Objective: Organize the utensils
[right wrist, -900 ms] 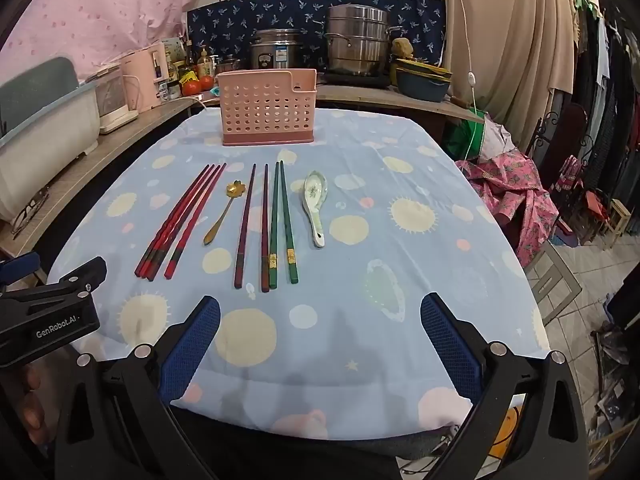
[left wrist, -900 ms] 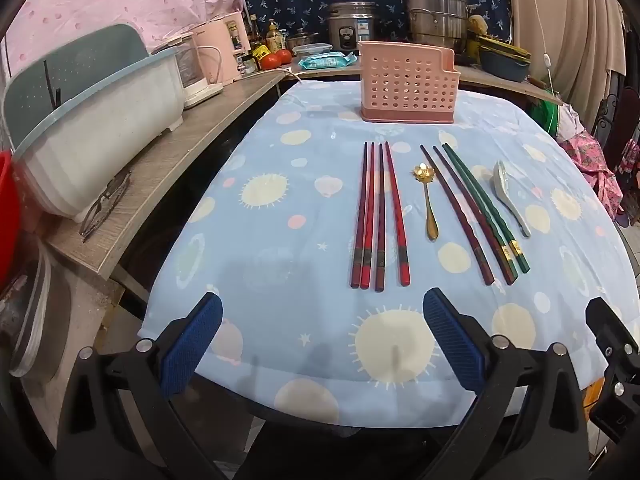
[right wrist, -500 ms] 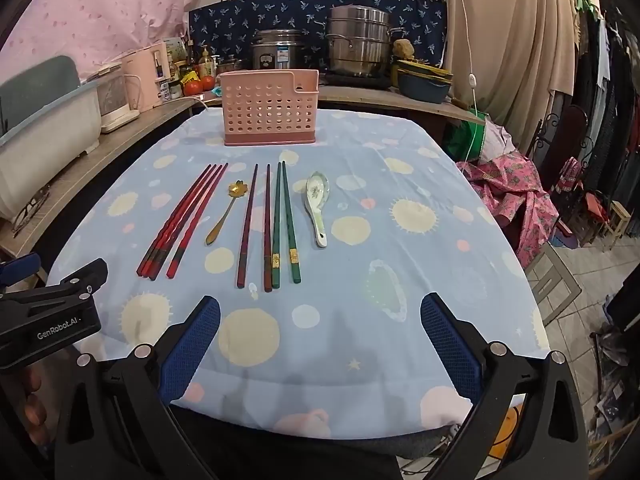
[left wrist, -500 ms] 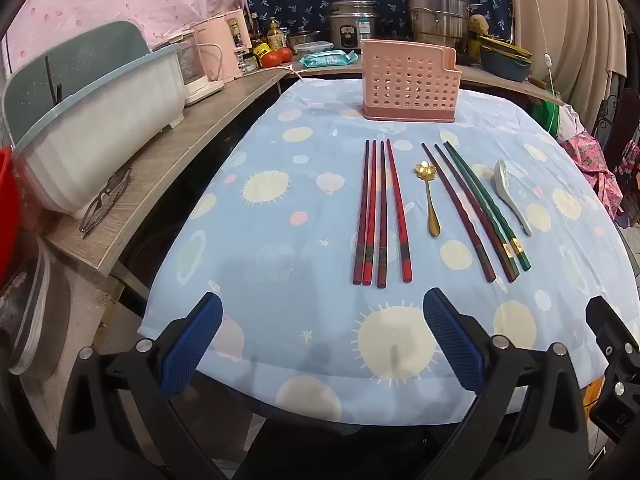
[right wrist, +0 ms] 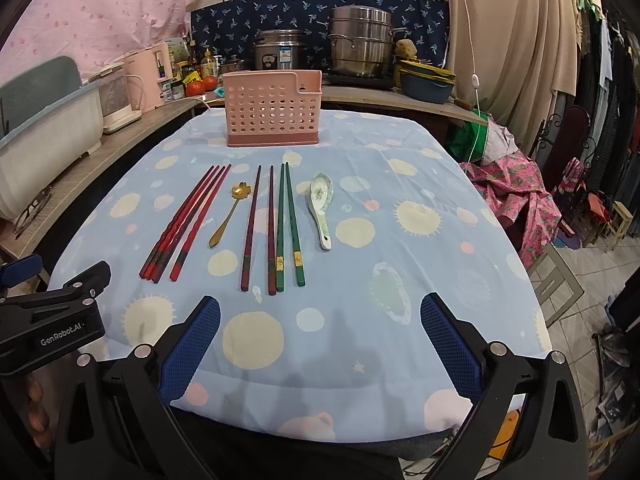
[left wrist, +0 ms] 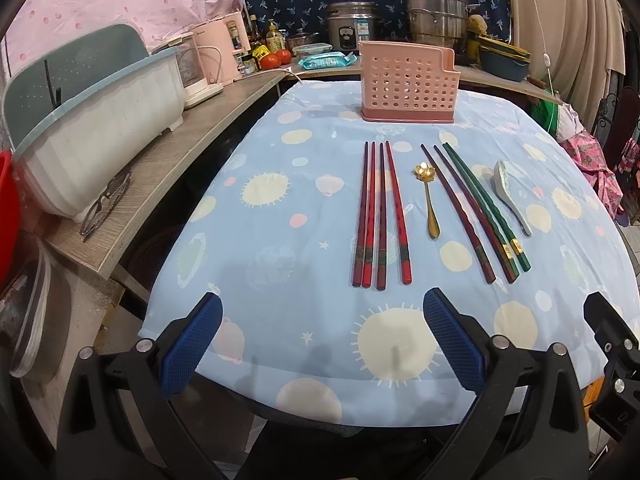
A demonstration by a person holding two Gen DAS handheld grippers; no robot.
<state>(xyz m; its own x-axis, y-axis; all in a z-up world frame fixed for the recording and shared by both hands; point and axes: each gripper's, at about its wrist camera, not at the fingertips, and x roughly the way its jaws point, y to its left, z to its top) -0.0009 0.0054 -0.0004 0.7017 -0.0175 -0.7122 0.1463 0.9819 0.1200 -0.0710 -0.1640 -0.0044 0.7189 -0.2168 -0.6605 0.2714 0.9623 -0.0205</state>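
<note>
Blue ribbed pads line both tools. The left gripper (left wrist: 322, 338) hangs low over the near edge of the table (left wrist: 280, 304), its jaws spread wide and holding nothing. The right gripper (right wrist: 320, 340) sits in the same pose, level and pointing along the table, also wide apart and empty. In the right wrist view the body of the left tool shows at the lower left, and the white lettering on it reads "GenRobot.AI".

All the utensils lie flat on the spotted blue cloth, well ahead of both tools. Counted, there are four red chopsticks (left wrist: 380, 216) side by side, one gold spoon (left wrist: 429, 200), two dark maroon chopsticks (right wrist: 260, 228), two green chopsticks (right wrist: 289, 224) with gold bands, and one white ceramic spoon (right wrist: 321, 206). One pink perforated utensil holder (left wrist: 407, 82) stands upright at the far end of the table, apart from the row.
</note>
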